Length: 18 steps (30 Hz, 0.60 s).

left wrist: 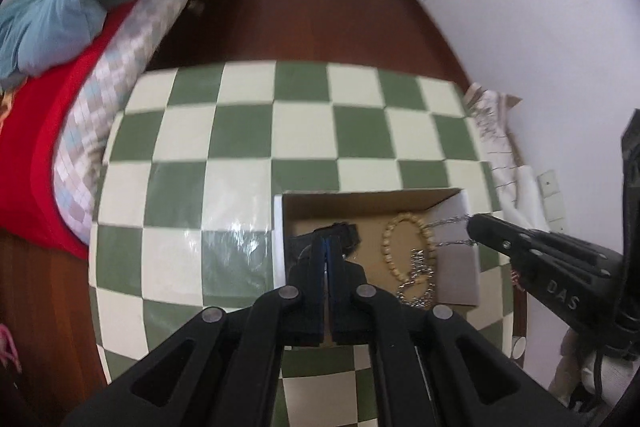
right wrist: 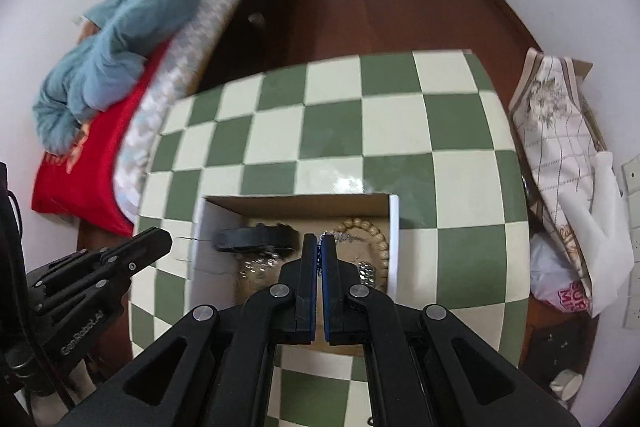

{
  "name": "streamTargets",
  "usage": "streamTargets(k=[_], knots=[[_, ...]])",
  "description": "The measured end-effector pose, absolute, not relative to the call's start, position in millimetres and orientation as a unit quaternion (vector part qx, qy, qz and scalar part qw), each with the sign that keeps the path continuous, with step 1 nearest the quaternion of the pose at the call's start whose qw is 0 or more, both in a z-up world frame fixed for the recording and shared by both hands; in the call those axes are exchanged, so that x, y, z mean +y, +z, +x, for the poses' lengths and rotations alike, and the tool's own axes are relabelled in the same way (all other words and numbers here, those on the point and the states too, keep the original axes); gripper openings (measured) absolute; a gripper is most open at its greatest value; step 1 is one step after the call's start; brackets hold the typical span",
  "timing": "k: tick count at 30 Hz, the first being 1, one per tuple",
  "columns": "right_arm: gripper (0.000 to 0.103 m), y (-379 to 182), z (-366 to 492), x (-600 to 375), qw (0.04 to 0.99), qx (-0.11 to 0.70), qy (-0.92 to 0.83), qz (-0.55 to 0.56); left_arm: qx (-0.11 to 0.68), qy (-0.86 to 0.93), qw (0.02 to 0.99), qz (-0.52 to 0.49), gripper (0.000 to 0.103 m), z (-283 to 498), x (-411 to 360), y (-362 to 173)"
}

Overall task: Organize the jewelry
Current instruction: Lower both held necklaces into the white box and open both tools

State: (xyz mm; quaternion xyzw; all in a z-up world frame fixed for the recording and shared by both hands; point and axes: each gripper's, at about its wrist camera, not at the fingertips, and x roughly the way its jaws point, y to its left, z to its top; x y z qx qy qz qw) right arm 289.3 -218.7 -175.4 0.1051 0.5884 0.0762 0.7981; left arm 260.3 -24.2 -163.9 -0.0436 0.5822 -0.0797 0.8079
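Cardboard box [left wrist: 360,199] on the checked worktop [left wrist: 248,131] holds the bead bracelet [left wrist: 404,247] and chains, so with my left gripper [left wrist: 326,243] and right gripper [right wrist: 319,241] both closed and empty, I should spread one above a single piece before lowering.

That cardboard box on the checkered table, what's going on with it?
A person is sorting jewelry with two handheld grippers. The box holds a wooden bead bracelet, a silver chain and a black band. The left gripper and right gripper both hover over it, shut and empty.
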Motion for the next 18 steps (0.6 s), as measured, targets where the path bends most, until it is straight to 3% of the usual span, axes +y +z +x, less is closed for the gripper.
streamTargets(k=[1, 3, 4, 5, 6, 8, 10, 12, 18], knots=[[0.005, -182.1, 293.4, -220.2, 0.791, 0.599, 0.073, 0.104, 0.588, -0.071, 0.804, -0.048, 0.003, 262.3, -23.6, -167.5], [0.028, -188.2, 296.0, -222.6, 0.784, 0.610, 0.065, 0.096, 0.590, -0.054, 0.805, -0.043, 0.009, 264.4, -24.1, -170.3], [0.058, -189.3, 295.5, -224.6, 0.785, 0.610, 0.060, 0.092, 0.587, -0.045, 0.808, -0.032, 0.014, 264.8, -24.9, -169.8], [0.086, -189.7, 294.4, -225.8, 0.786, 0.610, 0.055, 0.085, 0.581, -0.033, 0.813, -0.022, 0.032, 264.0, -24.9, -168.4], [0.093, -189.3, 293.0, -226.1, 0.788, 0.610, 0.049, 0.075, 0.572, -0.019, 0.820, -0.011, 0.057, 262.6, -24.0, -166.1], [0.094, -189.3, 286.0, -227.0, 0.793, 0.607, 0.029, 0.045, 0.555, -0.004, 0.832, 0.000, 0.080, 259.9, -20.1, -162.7], [0.096, -192.0, 277.1, -226.5, 0.793, 0.609, 0.005, 0.011, 0.542, 0.008, 0.840, 0.005, 0.085, 254.3, -14.8, -161.7], [0.103, -200.5, 265.3, -226.7, 0.790, 0.614, -0.009, -0.011, 0.540, 0.014, 0.841, 0.007, 0.103, 248.0, -10.4, -164.6], [0.103, -218.8, 232.5, -225.4, 0.797, 0.603, -0.027, -0.011, 0.520, 0.042, 0.853, 0.021, 0.103, 220.6, -2.3, -175.7]])
